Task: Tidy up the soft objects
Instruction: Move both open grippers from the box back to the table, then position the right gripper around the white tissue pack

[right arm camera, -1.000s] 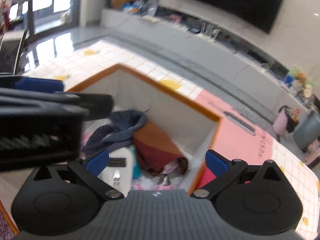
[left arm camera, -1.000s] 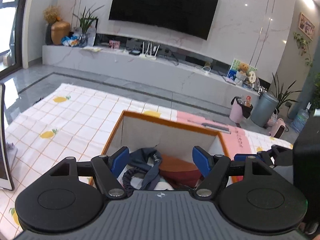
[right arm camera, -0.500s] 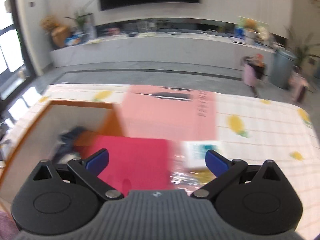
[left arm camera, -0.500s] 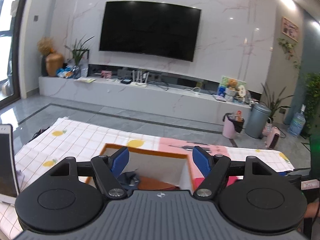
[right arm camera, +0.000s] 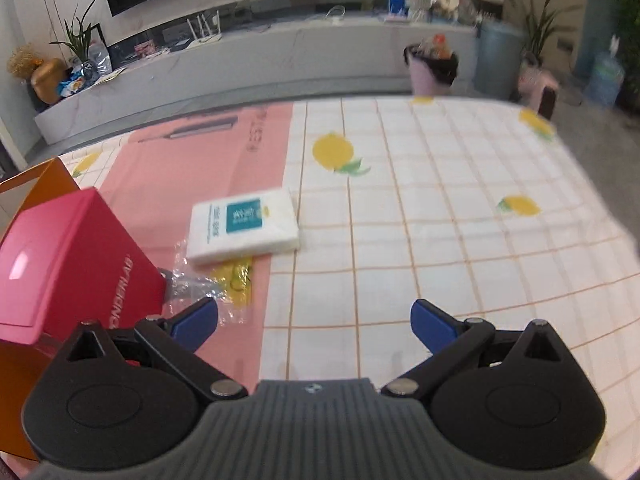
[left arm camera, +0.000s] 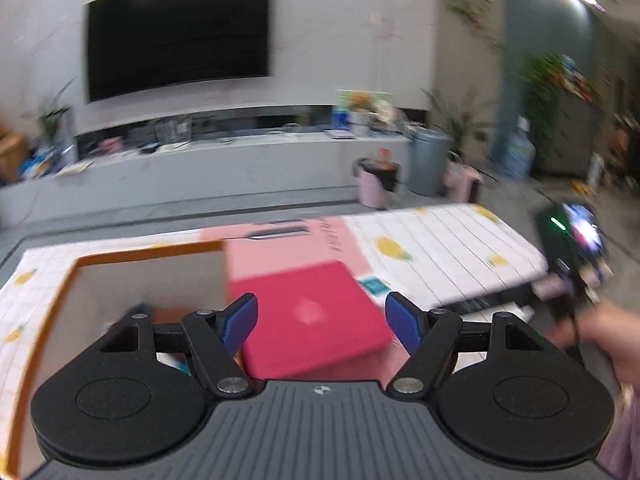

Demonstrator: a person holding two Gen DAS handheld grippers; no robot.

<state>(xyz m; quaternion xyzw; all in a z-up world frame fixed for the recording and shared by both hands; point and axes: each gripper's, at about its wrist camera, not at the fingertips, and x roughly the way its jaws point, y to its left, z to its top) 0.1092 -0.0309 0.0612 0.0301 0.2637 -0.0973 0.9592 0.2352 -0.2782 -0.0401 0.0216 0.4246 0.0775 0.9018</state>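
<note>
An orange-rimmed storage box [left arm camera: 52, 320] stands at the left, with dark cloth barely showing inside. A red box [left arm camera: 308, 316] sits right beside it, seen also as the red box [right arm camera: 68, 256] at the left of the right wrist view. A white tissue pack [right arm camera: 244, 226] lies flat on the pink mat, with a crumpled clear and yellow wrapper [right arm camera: 224, 284] in front of it. My left gripper [left arm camera: 322, 322] is open above the red box, holding nothing. My right gripper [right arm camera: 314, 322] is open over the checkered cloth, just short of the wrapper and tissue pack.
A lemon-print checkered cloth [right arm camera: 440, 216] covers the table, with a pink mat [right arm camera: 192, 164] on it. A hand holding the other gripper [left arm camera: 576, 248] shows at the right of the left wrist view. A TV wall, a low cabinet and bins lie beyond the table.
Both grippers have swung right, away from the storage box. The left view went from the box's inside to the red box. The right view now faces the tissue pack and open cloth.
</note>
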